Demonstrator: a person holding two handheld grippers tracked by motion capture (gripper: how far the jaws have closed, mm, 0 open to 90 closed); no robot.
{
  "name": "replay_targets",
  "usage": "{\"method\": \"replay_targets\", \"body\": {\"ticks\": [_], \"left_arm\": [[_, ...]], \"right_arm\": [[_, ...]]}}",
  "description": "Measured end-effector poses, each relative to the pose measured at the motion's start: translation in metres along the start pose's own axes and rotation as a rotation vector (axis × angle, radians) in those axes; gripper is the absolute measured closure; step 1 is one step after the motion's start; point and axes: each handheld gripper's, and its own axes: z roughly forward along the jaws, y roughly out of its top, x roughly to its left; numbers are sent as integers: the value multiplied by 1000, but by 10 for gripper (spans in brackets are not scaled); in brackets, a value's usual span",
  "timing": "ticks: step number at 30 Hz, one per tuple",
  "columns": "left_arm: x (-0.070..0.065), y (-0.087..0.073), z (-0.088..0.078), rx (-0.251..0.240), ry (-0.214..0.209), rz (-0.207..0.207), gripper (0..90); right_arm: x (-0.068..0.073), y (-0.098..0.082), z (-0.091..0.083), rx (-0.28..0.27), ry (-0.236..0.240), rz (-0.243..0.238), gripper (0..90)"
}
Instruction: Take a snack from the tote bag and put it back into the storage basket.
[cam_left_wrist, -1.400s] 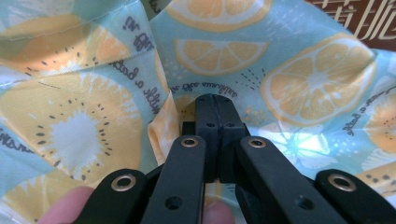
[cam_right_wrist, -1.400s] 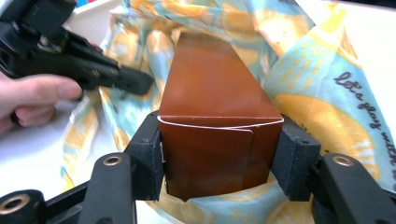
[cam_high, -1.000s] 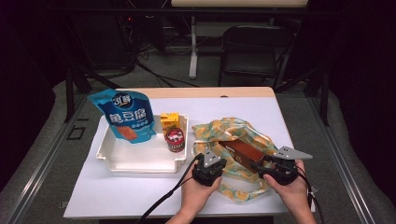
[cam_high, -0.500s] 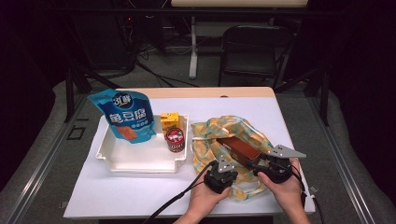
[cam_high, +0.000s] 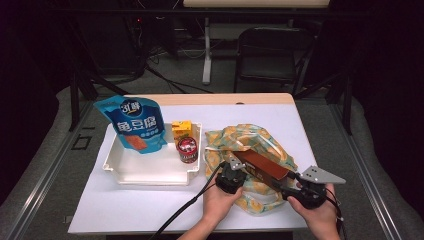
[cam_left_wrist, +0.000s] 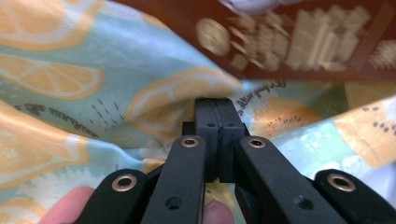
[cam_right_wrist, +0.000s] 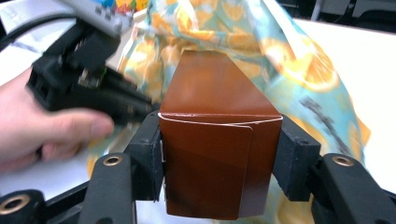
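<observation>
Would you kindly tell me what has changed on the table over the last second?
Both hands drew back toward the near table edge. The left gripper, shut on the orange-print bag, and the right gripper, clamping the brown box, came with them. The white tray, blue pouch and can stayed put.

A blue pouch (cam_high: 131, 123) is leaning in the white tray (cam_high: 150, 172). A yellow carton (cam_high: 181, 129) and a can (cam_high: 188, 149) are standing beside it.

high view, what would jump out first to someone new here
The brown box held level in the right gripper, its far end poking into the orange-print bag right of the white tray. The left gripper pinches the bag's fabric. A blue pouch leans in the tray.
</observation>
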Motion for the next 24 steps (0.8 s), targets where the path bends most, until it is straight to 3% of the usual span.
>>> {"method": "replay_targets", "body": {"ticks": [4,6,8,13,17,19,22,24], "left_arm": [[1,-1,-2,-4,2,2,900],[1,-2,-2,-11,3,-2,900],[1,-3,-4,-14,4,12,900],[1,-4,-6,-13,-18,13,900],[1,-5,-6,-20,-23,16,900],[2,-5,-7,-22,-21,22,900],[3,-5,-8,-17,-24,19,900],[3,-5,-8,-16,-23,22,900]], "right_arm": [[-8,-19,-6,52,9,12,436],[-16,-29,-5,97,38,38,430],[-19,-32,-5,108,50,46,421],[-15,-13,-4,73,35,18,327],[-8,5,4,67,30,-14,359],[-3,12,14,100,24,-50,370],[-1,16,27,144,9,-61,377],[-2,17,38,181,-27,-66,377]]}}
